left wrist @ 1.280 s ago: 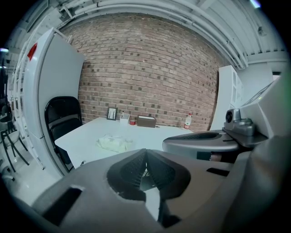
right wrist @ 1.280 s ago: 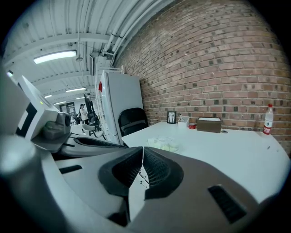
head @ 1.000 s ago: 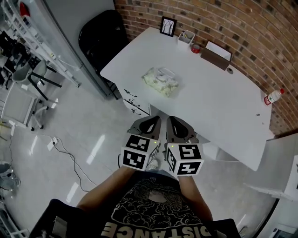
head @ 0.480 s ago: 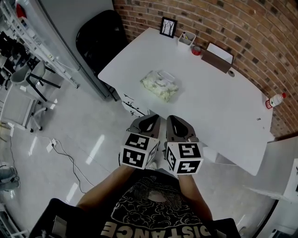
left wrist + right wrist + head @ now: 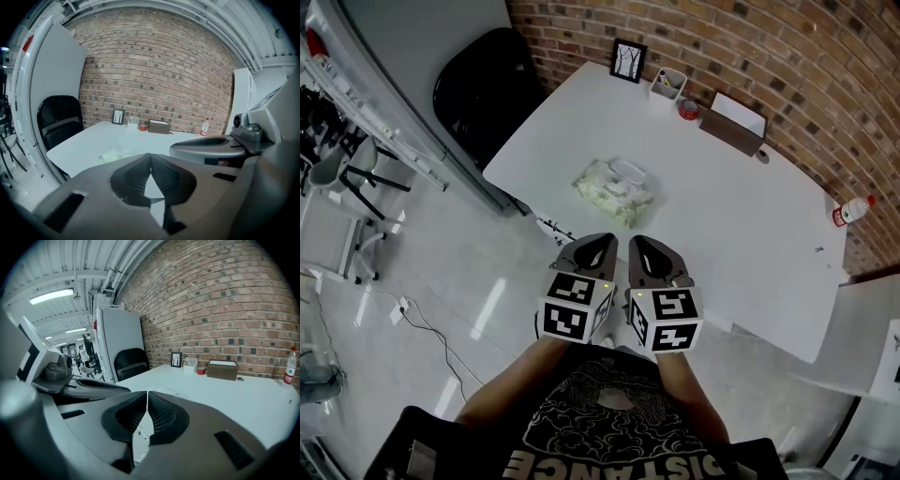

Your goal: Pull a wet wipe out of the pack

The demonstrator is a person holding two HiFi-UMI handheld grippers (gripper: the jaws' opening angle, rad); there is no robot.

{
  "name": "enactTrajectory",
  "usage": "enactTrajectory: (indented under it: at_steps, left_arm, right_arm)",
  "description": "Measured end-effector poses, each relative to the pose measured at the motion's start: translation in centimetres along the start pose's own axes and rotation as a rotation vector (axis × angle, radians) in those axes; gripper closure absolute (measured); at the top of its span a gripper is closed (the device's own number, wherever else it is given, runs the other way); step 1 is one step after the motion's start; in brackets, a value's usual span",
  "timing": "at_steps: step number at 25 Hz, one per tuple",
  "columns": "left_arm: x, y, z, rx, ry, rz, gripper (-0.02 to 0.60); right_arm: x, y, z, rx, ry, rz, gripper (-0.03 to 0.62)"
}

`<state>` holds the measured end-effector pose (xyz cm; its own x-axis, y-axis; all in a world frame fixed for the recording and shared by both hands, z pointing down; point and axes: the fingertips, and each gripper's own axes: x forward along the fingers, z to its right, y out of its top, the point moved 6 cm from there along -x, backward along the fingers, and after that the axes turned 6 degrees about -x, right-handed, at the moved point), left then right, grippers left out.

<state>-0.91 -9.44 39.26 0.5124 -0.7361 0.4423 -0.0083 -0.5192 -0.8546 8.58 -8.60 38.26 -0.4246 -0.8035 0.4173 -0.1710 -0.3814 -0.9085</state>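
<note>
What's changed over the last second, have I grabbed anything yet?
The left gripper and right gripper have come closer to the wet wipe pack as you neared the table. Nothing taken hold of: both stay shut and empty, side by side. The pack lies where it was.

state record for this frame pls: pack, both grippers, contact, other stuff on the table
wet wipe pack: lying on white table, near its front edge
left gripper: shut, empty, short of the pack
right gripper: shut, empty, beside the left one
contact: none
wall side of table: picture frame, white cup, red roll, brown box, bottle
wipe: none pulled out yet
</note>
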Motion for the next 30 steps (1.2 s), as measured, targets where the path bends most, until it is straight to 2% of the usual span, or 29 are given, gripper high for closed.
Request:
enactTrajectory:
  at_steps: [15, 30]
  left_arm:
    - [5.8, 2.9, -5.1, 0.009, -0.053, -0.062, 0.569]
    - [9.4, 3.6, -8.9, 0.006, -0.103, -0.130, 0.569]
  right_arm:
    - [7.6, 1.8, 1.8, 0.009, -0.025, -0.076, 0.574]
    - [13.4, 1.4, 3.1, 0.057, -0.081, -0.177, 0.572]
